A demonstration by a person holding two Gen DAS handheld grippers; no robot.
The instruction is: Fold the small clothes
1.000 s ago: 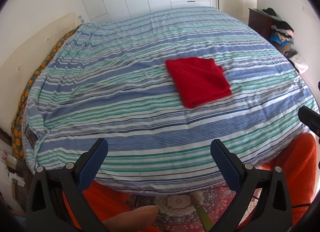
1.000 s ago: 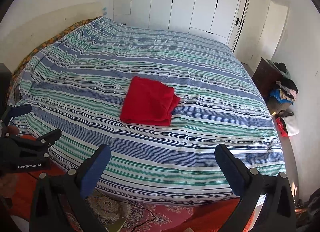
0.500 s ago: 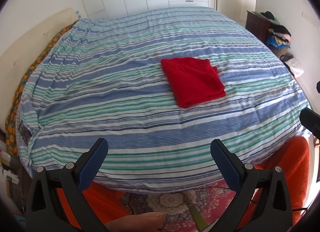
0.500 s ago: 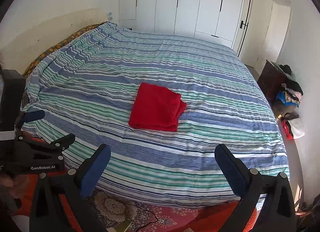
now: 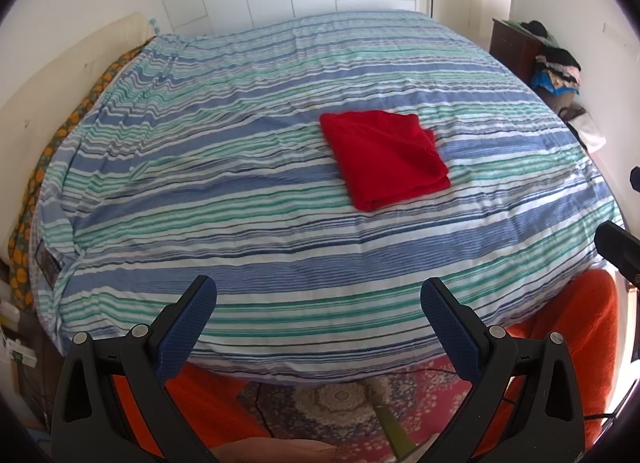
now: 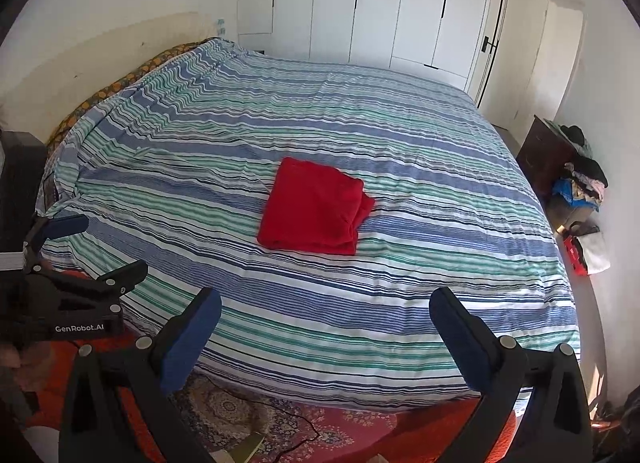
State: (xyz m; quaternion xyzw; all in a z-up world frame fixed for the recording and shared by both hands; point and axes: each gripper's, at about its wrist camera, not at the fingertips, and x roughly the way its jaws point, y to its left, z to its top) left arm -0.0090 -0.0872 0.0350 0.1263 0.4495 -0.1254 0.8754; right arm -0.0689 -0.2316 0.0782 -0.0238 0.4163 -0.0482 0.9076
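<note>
Left tongs (image 5: 318, 297) spread wide, nothing between the blue pads (image 5: 188, 327), held off the near edge of the bed (image 5: 280, 255), over the patterned rug (image 5: 340, 399). Right tongs (image 6: 325, 309) also spread wide and empty, same kind of spot at the near bed edge.

Red cloth (image 5: 384, 157), folded into a rough rectangle, lies flat on the striped bedcover, well ahead of the left tongs and a bit to their right. From the right wrist view the same red cloth (image 6: 316, 211) sits ahead of the right tongs, roughly in line with the gap between the fingers, slightly left. Layered fold edges show on its right side. Neither tongs touch it.

In the right wrist view the left tongs (image 6: 96, 251) show at the far left, level with the near bed edge, open too. In the left wrist view a black part of the right tongs (image 5: 618, 253) pokes in at the far right edge.

Beyond the bed: white wardrobe doors (image 6: 376, 3). Far right of both tongs, a dark cabinet (image 6: 544, 155) with a pile of clothes (image 6: 580, 183) beside it. Orange fabric (image 5: 576, 327) low down near the left tongs, right side.
</note>
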